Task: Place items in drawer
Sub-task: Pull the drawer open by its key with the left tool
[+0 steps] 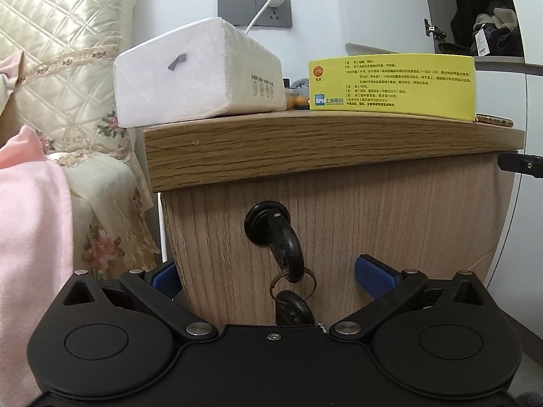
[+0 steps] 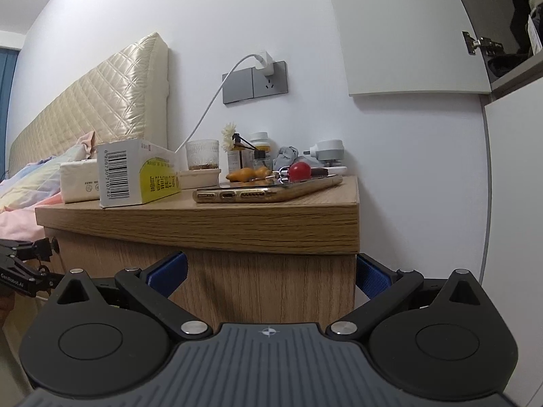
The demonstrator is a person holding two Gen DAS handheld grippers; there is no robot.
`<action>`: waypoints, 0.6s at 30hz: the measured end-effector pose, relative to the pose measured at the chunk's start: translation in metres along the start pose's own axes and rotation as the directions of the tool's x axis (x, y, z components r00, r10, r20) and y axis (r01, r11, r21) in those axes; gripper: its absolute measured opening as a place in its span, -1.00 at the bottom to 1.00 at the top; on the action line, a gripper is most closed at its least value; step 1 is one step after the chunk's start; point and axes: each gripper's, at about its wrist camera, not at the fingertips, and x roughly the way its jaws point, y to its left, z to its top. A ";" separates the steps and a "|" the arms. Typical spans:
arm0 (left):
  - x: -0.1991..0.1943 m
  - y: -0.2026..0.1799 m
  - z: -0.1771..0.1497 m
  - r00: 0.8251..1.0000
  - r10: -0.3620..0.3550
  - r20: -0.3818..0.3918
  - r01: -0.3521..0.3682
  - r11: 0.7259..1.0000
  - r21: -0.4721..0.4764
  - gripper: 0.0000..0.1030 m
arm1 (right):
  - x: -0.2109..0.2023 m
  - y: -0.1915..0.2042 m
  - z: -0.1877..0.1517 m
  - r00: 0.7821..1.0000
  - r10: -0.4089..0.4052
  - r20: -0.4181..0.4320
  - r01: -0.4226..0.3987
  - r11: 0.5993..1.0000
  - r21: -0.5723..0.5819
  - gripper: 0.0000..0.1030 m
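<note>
The wooden nightstand's drawer front (image 1: 373,210) is shut, with a black key (image 1: 285,247) in its lock and a second key hanging on a ring. My left gripper (image 1: 271,276) is open, its blue pads either side of the hanging keys, close to the drawer front. On top stand a yellow medicine box (image 1: 390,84) (image 2: 142,176), a white tissue pack (image 1: 200,74) (image 2: 79,183) and a gold phone (image 2: 271,190). My right gripper (image 2: 269,273) is open and empty, low by the nightstand's right front corner, below the top board (image 2: 237,224).
A glass cup (image 2: 202,156), bottles, an orange figure (image 2: 247,173), a red ball (image 2: 300,171) and a white charger sit at the back of the top. A bed with a pink blanket (image 1: 30,210) lies left. A white wardrobe (image 2: 516,237) stands right.
</note>
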 end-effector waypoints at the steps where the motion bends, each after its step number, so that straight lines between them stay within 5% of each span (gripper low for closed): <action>1: 0.000 0.000 0.001 1.000 -0.003 -0.003 0.003 1.000 -0.004 0.99 | 0.001 0.000 0.000 1.000 0.000 0.002 0.000 1.000 0.001 1.00; 18: -0.010 0.005 0.001 1.000 -0.028 -0.011 0.028 0.999 -0.044 0.97 | -0.007 -0.013 0.004 0.991 0.128 -0.044 -0.130 0.990 -0.051 1.00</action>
